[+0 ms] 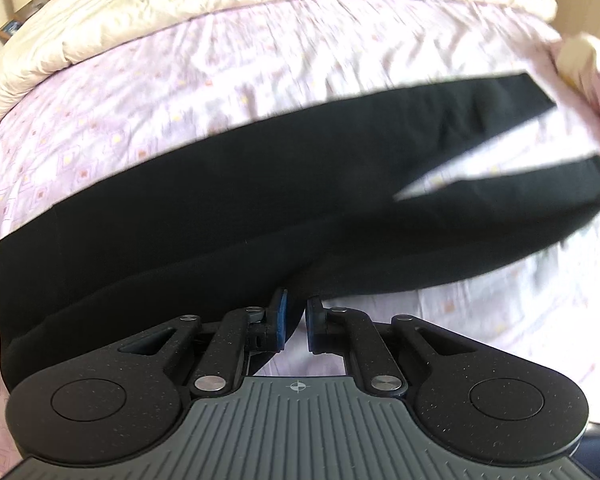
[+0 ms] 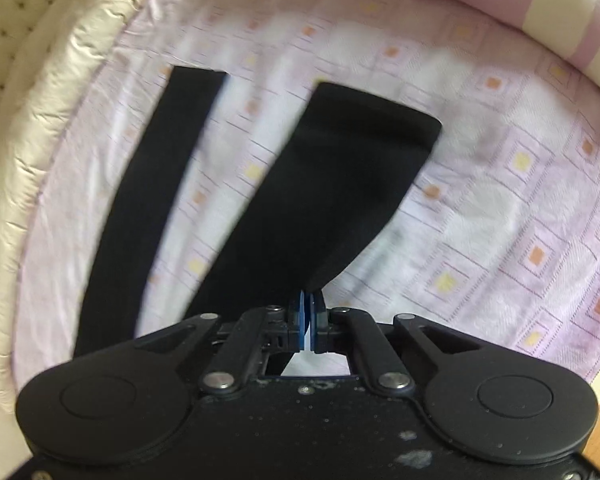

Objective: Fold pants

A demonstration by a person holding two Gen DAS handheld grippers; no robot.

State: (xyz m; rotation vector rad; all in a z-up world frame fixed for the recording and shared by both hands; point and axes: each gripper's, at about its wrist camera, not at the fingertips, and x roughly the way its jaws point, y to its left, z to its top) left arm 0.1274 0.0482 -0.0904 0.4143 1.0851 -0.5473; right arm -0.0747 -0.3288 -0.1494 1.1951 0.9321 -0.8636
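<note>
Pink-and-white patterned bed sheet (image 1: 148,92) covers the bed in both views, printed with small orange and yellow squares, and a cream quilted comforter (image 1: 100,20) is bunched along its far edge. At the far left of the left wrist view a small cluttered nightstand (image 1: 24,12) shows beyond the comforter, too blurred to read.

Black pants (image 1: 260,184) lie spread across the sheet. In the left wrist view the waist end is at the left and the two legs run off to the right, parted by a wedge of sheet. The left gripper (image 1: 295,318) sits at the near edge of the fabric, around the middle of the pants; its blue-padded jaws stand a little apart with a gap showing between them, and the left pad touches the cloth edge. Whether any fabric is pinched there cannot be told.

In the right wrist view the comforter (image 2: 40,140) curves down the left side, then comes one pant leg lying flat on the sheet (image 2: 500,200). Beside it, the other leg of the pants (image 2: 320,184) rises off the bed toward the camera, its side edge clamped in the right gripper (image 2: 309,300), whose jaws are pressed together on the fabric. At upper right lies a pink-striped cream pillow (image 2: 572,20).
</note>
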